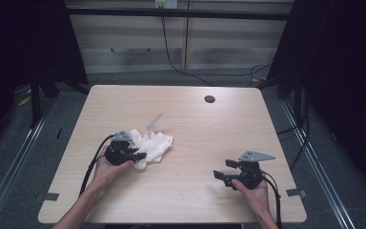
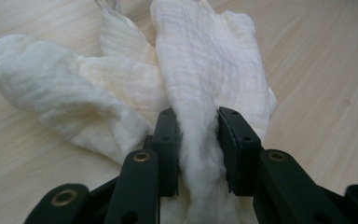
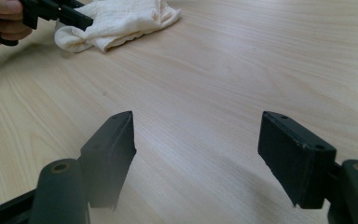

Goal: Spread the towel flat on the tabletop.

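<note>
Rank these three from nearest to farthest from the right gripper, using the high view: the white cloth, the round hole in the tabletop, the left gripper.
From the right gripper:
1. White cloth, to its left, mid-table.
2. Left gripper, further left, clamped on the cloth's near fold.
3. Round hole, toward the table's far edge; nearly level with the left gripper, so those two ranks are uncertain.

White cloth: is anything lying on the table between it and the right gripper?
Nothing visible. Bare wooden table lies between the right gripper, its jaws wide open, and the crumpled white cloth. The left gripper already has a fold of that cloth between its jaws.
</note>
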A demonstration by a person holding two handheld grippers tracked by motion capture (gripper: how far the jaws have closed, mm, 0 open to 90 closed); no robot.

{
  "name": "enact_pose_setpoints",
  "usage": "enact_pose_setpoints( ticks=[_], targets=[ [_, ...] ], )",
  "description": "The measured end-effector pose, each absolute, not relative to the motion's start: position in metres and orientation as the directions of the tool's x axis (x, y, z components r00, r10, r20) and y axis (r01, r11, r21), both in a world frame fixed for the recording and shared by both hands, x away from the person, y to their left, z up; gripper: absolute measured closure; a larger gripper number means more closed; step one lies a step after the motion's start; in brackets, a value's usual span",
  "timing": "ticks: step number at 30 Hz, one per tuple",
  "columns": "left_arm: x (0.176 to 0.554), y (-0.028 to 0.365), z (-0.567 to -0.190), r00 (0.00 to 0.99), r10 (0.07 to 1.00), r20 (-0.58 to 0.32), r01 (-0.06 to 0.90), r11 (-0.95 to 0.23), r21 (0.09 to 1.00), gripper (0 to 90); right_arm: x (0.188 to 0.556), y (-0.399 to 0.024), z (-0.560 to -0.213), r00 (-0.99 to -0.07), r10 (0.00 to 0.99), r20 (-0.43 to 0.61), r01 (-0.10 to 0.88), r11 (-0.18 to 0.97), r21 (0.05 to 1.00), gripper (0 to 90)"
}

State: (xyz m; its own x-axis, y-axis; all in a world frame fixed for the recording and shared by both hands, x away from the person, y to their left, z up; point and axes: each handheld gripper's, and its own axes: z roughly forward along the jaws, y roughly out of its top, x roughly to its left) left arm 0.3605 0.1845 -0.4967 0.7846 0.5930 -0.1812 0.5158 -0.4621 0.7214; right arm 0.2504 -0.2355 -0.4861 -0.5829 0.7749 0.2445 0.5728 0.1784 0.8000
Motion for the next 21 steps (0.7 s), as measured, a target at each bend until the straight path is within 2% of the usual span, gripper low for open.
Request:
enact_pose_setpoints(
  ticks=[21],
  targets=[
    [0.318, 0.134, -0.496, 0.879, 0.444, -0.174, 0.422, -0.553, 0.719, 69.4, 0.249, -0.234, -0.485, -0.584, 0.774, 0.244, 0.574, 0.182, 0.798, 29.5]
  ],
)
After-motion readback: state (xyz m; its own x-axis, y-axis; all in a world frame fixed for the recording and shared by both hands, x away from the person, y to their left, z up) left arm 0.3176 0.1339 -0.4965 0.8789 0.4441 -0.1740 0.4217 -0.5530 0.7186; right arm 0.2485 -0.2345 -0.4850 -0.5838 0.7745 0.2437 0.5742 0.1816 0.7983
